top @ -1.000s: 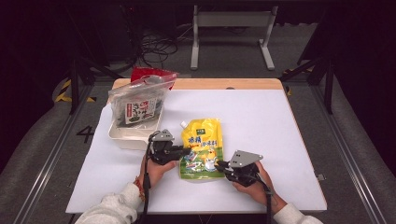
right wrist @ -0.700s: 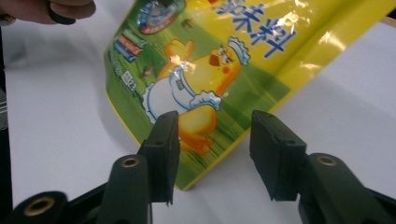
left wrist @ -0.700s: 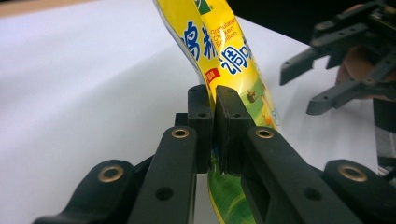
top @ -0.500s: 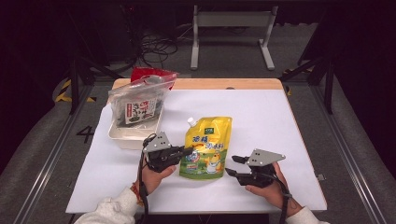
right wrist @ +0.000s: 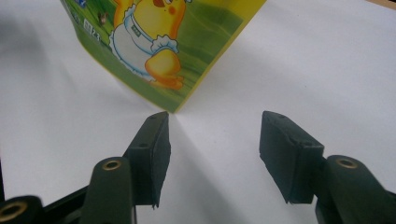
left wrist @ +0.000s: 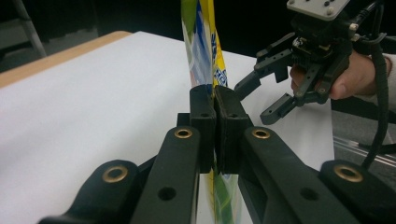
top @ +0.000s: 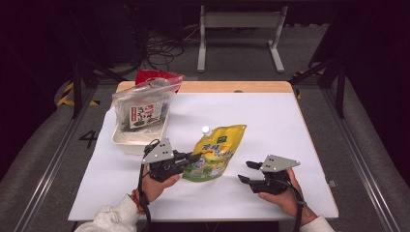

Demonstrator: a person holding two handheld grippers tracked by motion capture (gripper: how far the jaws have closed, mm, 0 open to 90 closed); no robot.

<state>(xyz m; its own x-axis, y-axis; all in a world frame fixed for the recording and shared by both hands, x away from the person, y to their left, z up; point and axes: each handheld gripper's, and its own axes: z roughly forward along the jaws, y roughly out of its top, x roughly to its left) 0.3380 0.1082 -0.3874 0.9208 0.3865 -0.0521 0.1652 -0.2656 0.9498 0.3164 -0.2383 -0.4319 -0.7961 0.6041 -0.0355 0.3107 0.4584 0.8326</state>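
Yellow spouted pouch (top: 214,153): flat on the white table (top: 270,121), near centre, white cap (top: 205,129) toward 12 o'clock. My left gripper (top: 192,158) is clamped on its edge at 9 o'clock. My right gripper (top: 245,171), jaws apart, sits at 3 o'clock, just clear of the pouch's corner. Bagged snack tray (top: 138,133) at 10 o'clock.

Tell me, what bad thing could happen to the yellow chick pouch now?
1. The left claw pinches only the thin edge of the yellow pouch, so the pouch might slip out if it is lifted.
2. The right claw is open and off the pouch, so one side has no help and may flop or twist.
3. The white cap points toward the plastic tray, so the pouch could bump it if swung that way.
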